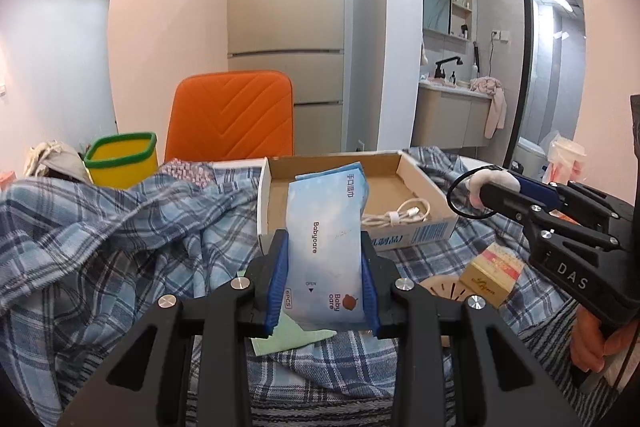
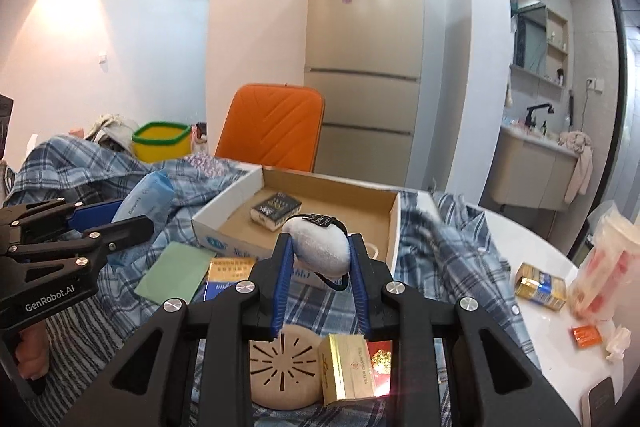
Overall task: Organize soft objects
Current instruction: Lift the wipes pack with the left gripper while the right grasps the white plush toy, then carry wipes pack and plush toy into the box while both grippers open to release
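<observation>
Babycare wipes pack (image 1: 325, 247) sits clamped between the blue pads of your left hand-held gripper (image 1: 325, 281), raised just in front of the cardboard box (image 1: 404, 163). Your right hand-held gripper (image 2: 319, 269) is closed on a white plush hair tie (image 2: 318, 245) near the box's front wall. Both hover over the plaid cloth (image 1: 120, 227) covering the surface, beside a green card (image 2: 176, 275) and a gold carton (image 2: 348, 367).

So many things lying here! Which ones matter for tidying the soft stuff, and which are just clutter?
Part of the job:
- wipes pack, held in the left gripper
- white plush piece, held in the right gripper
- cardboard box

Just lying about:
- gold carton
- round vented disc
- green card
- white cable
</observation>
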Available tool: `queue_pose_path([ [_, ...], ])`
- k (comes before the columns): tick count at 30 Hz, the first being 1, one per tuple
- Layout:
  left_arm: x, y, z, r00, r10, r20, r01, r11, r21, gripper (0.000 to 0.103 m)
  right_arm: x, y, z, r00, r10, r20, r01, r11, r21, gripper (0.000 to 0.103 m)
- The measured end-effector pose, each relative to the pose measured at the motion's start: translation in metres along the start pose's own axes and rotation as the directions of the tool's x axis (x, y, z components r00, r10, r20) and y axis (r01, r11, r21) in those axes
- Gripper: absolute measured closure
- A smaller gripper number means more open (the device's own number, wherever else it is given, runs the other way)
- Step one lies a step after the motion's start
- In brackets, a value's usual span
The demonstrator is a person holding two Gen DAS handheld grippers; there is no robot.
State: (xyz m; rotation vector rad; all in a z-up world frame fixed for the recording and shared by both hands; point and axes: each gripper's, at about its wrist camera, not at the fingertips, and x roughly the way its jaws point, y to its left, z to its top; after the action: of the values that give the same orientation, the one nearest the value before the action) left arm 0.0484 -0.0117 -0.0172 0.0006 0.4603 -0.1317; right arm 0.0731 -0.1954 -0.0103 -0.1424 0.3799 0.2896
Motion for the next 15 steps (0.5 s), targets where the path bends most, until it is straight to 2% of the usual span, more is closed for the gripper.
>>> queue_pose_path([
  [4,-0.013,-0.001,0.014,0.998,-0.044,0.045,0.044,0.999,-0.016,0.072,-0.012,-0.004,0.013,0.998,-0.022,0.061,0.020,0.999,0.033,0.074],
  [8,-0.033,-0.002,0.037,0.986,-0.011,0.167,0.007,1.000,0.021,0.072,-0.021,-0.006,0.031,0.994,-0.039,0.105,0.035,0.999,0.041,0.074],
  [15,-0.040,-0.008,0.072,0.959,0.019,0.284,-0.032,0.999,0.039,0.072,-0.030,-0.002,0.073,0.977,-0.055,0.204,0.050,0.998,0.032,0.074],
])
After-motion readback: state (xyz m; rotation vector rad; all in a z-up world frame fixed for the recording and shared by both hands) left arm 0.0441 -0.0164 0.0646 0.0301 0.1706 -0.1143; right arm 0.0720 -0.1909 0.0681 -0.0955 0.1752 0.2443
